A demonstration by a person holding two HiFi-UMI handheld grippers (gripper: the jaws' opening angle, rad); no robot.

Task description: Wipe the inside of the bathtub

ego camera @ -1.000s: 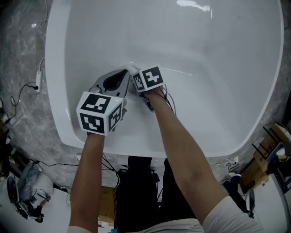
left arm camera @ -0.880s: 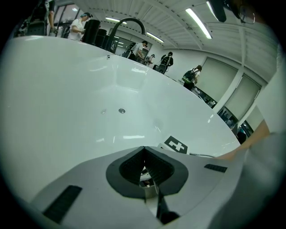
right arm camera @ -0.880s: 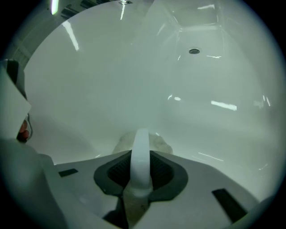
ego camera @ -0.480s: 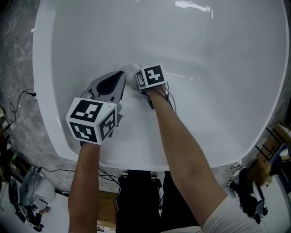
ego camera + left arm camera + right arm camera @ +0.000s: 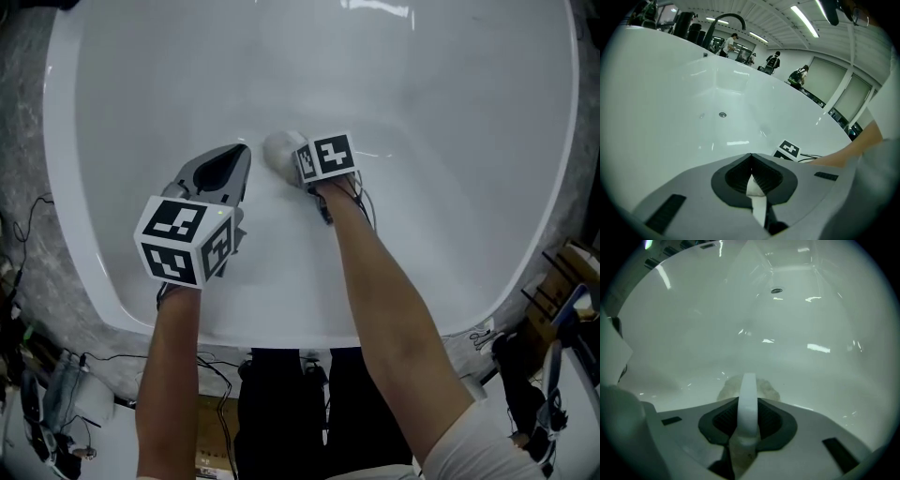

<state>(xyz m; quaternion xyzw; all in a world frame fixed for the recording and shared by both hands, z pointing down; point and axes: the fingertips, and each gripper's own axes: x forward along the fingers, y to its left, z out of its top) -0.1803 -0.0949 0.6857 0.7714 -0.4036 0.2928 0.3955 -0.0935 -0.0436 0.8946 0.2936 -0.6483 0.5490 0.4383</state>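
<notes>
I look down into the white bathtub (image 5: 450, 141). My right gripper (image 5: 291, 156) is shut on a pale wiping cloth (image 5: 278, 148), which is pressed on the tub's near slope; in the right gripper view the cloth (image 5: 764, 386) bulges out past the jaws of the right gripper (image 5: 748, 397). My left gripper (image 5: 238, 152) hovers just left of the cloth, jaws shut with only a thin white strip showing between them. In the left gripper view, the left gripper (image 5: 751, 158) points along the tub, with the right gripper's marker cube (image 5: 789, 150) ahead on the right.
The drain (image 5: 722, 114) (image 5: 776, 290) lies at the tub's far end, under a dark curved faucet (image 5: 723, 19). Cables (image 5: 28, 234) trail on the grey floor left of the tub. Several people (image 5: 774, 60) stand far behind. Clutter (image 5: 562, 309) sits at the right.
Both grippers have shifted away from the tub's left wall toward its middle. The right one moved farther, sliding the cloth along the slope.
</notes>
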